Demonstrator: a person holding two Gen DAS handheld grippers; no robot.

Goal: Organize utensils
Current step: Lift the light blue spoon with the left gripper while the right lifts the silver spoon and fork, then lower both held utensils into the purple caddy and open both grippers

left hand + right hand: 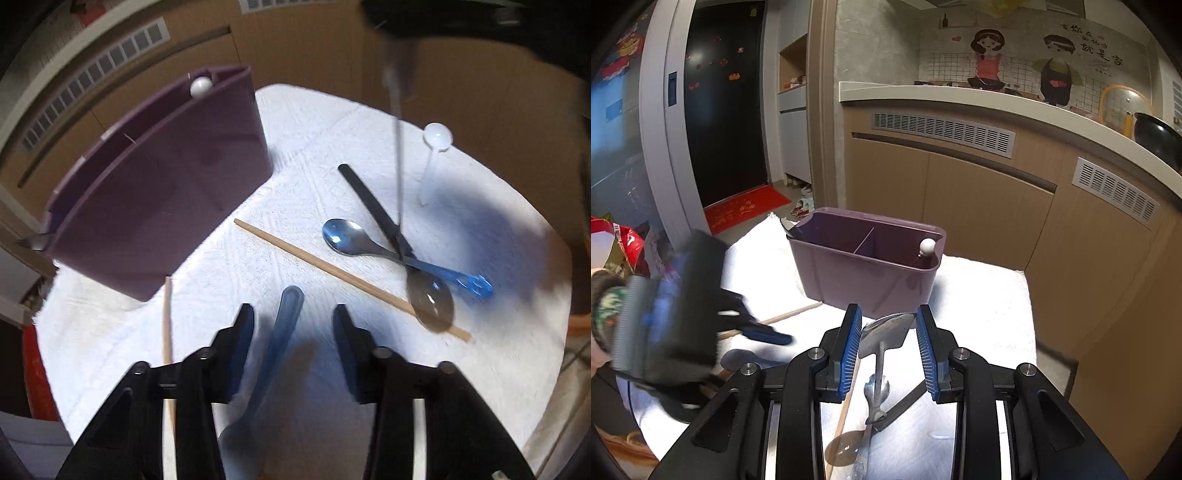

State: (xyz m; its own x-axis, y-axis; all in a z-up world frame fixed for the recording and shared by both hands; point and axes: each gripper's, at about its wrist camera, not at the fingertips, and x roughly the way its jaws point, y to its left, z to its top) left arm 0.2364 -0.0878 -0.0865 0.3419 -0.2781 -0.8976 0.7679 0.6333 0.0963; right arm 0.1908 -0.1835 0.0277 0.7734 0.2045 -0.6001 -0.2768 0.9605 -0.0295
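Note:
A purple two-compartment utensil holder (pixel 155 192) (pixel 866 262) stands on a white towel (pixel 314 122), with a white ball-ended utensil (pixel 201 86) (pixel 927 246) in one compartment. My left gripper (pixel 293 325) is open above a translucent blue spoon (pixel 266 369). Two wooden chopsticks (pixel 347 277), a metal spoon (pixel 347 238), a black-handled clear spoon (pixel 432 302), a blue fork (pixel 476 284) and a clear spoon (pixel 432 162) lie on the towel. My right gripper (pixel 888 343) is open around a metal spatula (pixel 886 332) that hangs from it.
Wooden cabinets with vents (pixel 960 177) stand behind the table. The left gripper's body (pixel 672 310) shows at the left of the right wrist view. A dark door (pixel 727 103) and a red mat (pixel 746 208) are further back.

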